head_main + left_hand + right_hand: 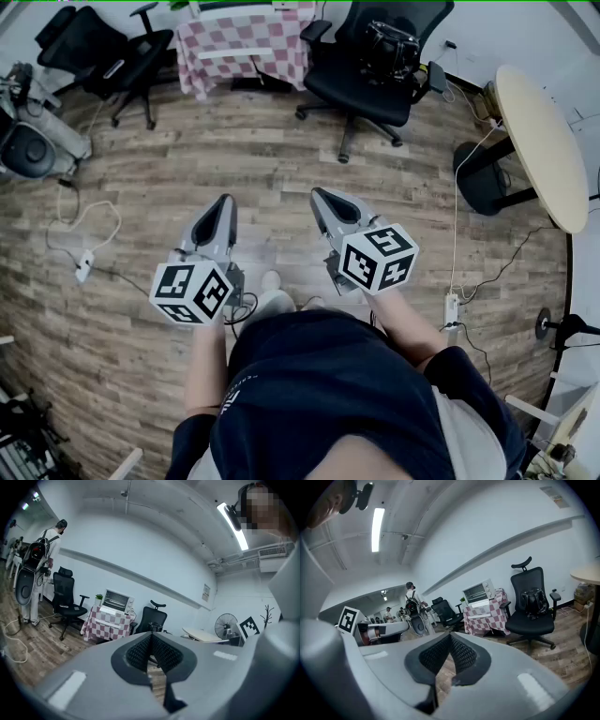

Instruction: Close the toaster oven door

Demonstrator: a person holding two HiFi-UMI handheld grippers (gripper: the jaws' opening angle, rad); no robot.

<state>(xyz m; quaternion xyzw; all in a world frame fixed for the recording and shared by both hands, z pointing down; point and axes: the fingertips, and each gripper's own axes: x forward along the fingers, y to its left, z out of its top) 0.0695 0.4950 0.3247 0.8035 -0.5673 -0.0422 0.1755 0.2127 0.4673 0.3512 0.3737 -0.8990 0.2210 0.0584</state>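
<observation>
The white toaster oven (pixel 117 601) stands on a table with a pink checked cloth (pixel 246 42) across the room, far from both grippers. Its door (pixel 477 604) hangs open, tipped down in front. It also shows small in the right gripper view, as the toaster oven (pixel 478 592). My left gripper (pixel 223 202) and right gripper (pixel 322 195) are held side by side over the wooden floor, pointing toward that table. The left gripper (pixel 151 637) and the right gripper (pixel 451 637) both have their pads meeting, with nothing between them.
A black office chair (pixel 375 56) with a bag on its seat stands right of the checked table, another black chair (pixel 108 47) left of it. A round table (pixel 544 141) is at the right. Cables and a power strip (pixel 451 307) lie on the floor. A person with a backpack (pixel 44 555) stands far left.
</observation>
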